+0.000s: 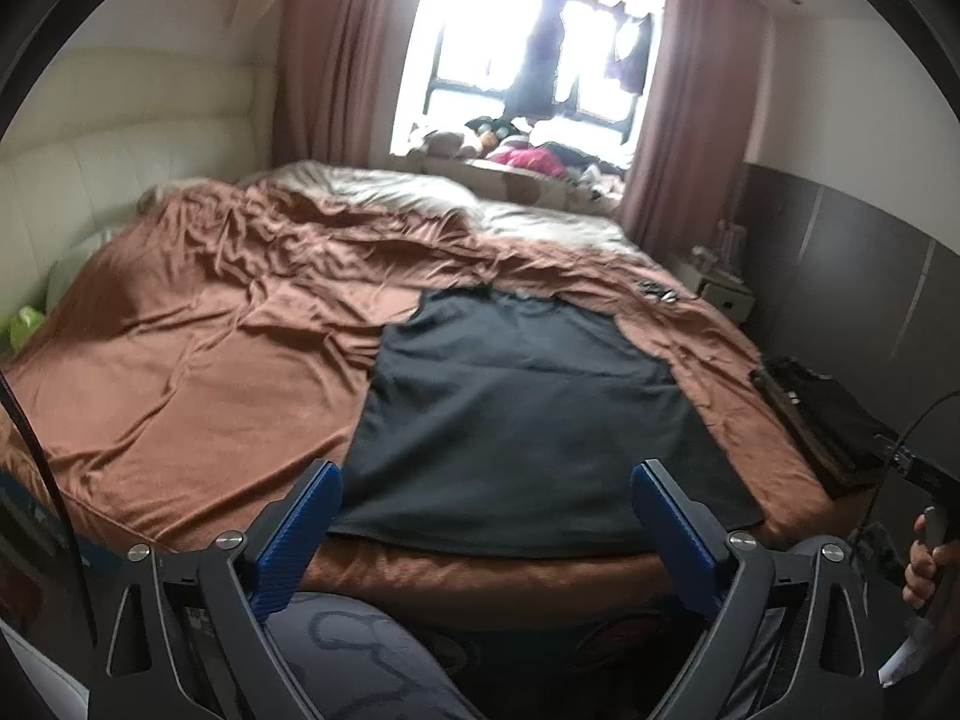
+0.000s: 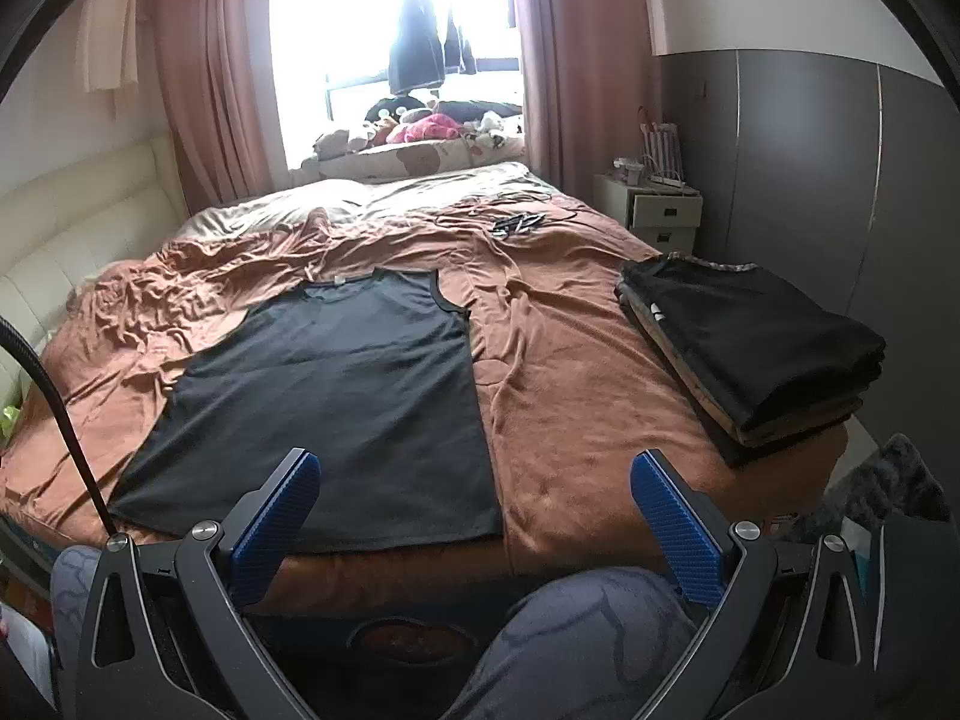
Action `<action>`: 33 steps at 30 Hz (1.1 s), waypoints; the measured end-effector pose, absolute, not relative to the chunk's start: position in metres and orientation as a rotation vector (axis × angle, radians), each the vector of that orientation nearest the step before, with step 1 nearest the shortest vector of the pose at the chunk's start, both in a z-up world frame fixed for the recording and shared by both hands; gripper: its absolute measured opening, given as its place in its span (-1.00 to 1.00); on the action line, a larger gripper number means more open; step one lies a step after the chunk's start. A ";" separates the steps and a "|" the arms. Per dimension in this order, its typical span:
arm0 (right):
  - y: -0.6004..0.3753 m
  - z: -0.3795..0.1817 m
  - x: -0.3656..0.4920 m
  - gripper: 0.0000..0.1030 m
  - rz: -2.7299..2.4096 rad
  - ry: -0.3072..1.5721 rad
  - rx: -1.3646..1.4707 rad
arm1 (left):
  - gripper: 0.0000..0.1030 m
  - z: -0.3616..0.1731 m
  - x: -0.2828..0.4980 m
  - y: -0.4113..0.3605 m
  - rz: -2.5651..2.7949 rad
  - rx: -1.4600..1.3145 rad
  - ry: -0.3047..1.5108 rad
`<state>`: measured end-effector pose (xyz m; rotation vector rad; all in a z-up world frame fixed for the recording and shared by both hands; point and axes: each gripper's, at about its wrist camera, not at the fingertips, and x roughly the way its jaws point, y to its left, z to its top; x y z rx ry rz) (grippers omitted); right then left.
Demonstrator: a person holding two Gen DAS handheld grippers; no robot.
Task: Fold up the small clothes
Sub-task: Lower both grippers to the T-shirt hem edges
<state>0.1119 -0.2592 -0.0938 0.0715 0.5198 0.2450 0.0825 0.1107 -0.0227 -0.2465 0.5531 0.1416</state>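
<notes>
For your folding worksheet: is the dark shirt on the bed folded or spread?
Spread: the dark shirt lies flat, full length, neckline and hem both visible.

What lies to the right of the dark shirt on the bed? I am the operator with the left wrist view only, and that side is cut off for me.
Observer: A stack of folded clothes sits near the bed's right edge, apart from the dark shirt.
Operator: Is the shirt's right side folded in?
Observer: Yes, its right edge runs straight, with no sleeve showing; the left side flares out.
Operator: Is the right gripper holding anything?
Observer: No, the right gripper is open and empty, short of the shirt's hem.
</notes>
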 end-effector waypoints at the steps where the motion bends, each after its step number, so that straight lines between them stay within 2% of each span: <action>1: -0.258 -0.094 0.116 1.00 0.251 0.527 0.073 | 0.87 -0.025 0.085 0.113 0.150 -0.250 0.563; 12: -0.250 -0.106 0.169 0.98 0.288 0.629 0.068 | 0.54 -0.066 0.125 0.160 0.223 -0.366 0.709; 16: -0.249 -0.115 0.189 0.83 0.312 0.697 0.092 | 0.49 -0.081 0.137 0.172 0.223 -0.413 0.760; 19: -0.247 -0.120 0.204 0.77 0.333 0.737 0.108 | 0.35 -0.093 0.145 0.183 0.219 -0.458 0.794; 21: -0.247 -0.123 0.212 0.62 0.350 0.770 0.126 | 0.30 -0.102 0.151 0.191 0.213 -0.496 0.818; 25: -0.251 -0.134 0.233 0.55 0.356 0.831 0.176 | 0.25 -0.116 0.163 0.199 0.222 -0.526 0.867; 27: -0.254 -0.140 0.244 0.42 0.354 0.862 0.198 | 0.18 -0.124 0.168 0.206 0.243 -0.540 0.890; 29: -0.256 -0.144 0.255 0.37 0.353 0.883 0.216 | 0.11 -0.133 0.172 0.214 0.260 -0.567 0.915; 33: -0.260 -0.153 0.269 0.32 0.343 0.923 0.251 | 0.10 -0.147 0.175 0.231 0.289 -0.621 0.956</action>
